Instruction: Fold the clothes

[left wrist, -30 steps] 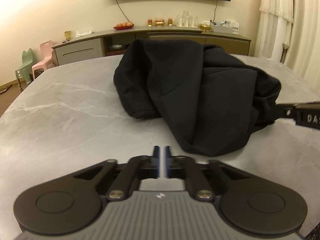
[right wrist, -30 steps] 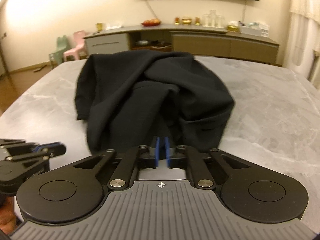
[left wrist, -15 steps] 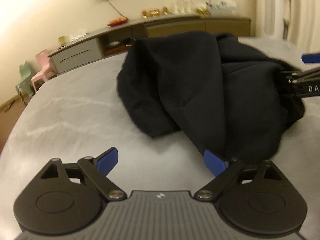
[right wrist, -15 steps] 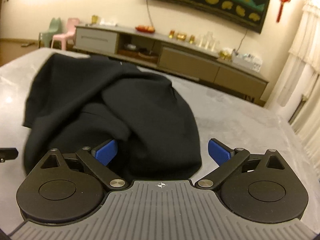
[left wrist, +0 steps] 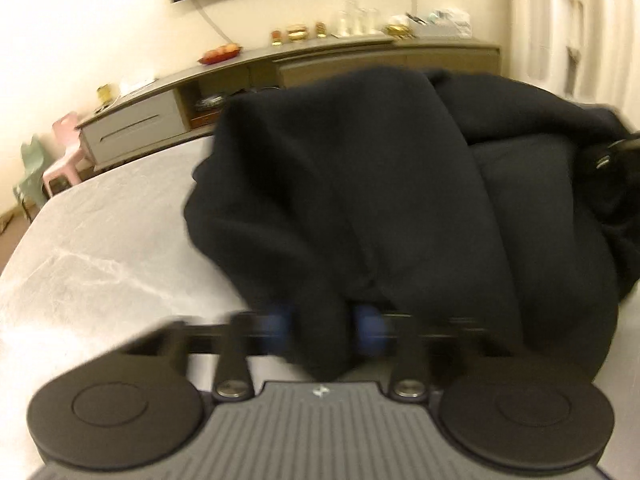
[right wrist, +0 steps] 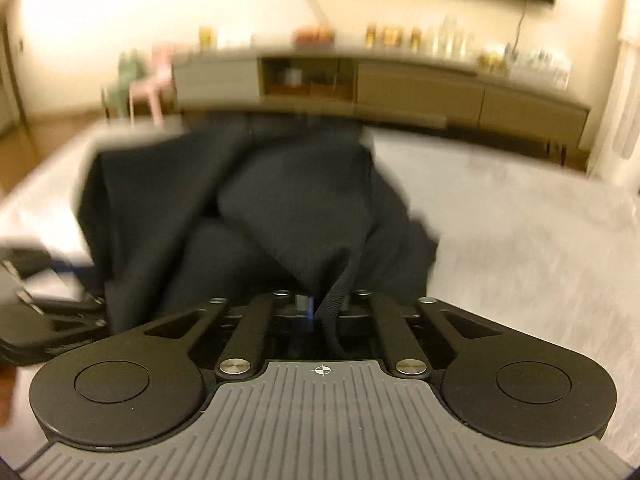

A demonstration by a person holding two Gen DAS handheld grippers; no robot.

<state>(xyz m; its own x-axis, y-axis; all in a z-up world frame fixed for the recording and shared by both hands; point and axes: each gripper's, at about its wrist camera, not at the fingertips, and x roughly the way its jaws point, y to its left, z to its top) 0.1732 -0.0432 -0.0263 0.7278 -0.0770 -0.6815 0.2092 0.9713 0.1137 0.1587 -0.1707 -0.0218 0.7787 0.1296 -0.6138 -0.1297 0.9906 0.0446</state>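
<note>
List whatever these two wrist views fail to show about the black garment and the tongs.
- Left wrist view: left tongs smeared by motion blur; pad contact on the black garment unclear.
- Right wrist view: right tongs pinch a fold; garment type unreadable, crumpled and blurred.
- Right wrist view: garment's far edge blurred against the table.

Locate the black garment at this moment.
The black garment lies bunched on the grey marble table, filling the middle of both wrist views, its near edge pinched by the left gripper and right gripper.
</note>
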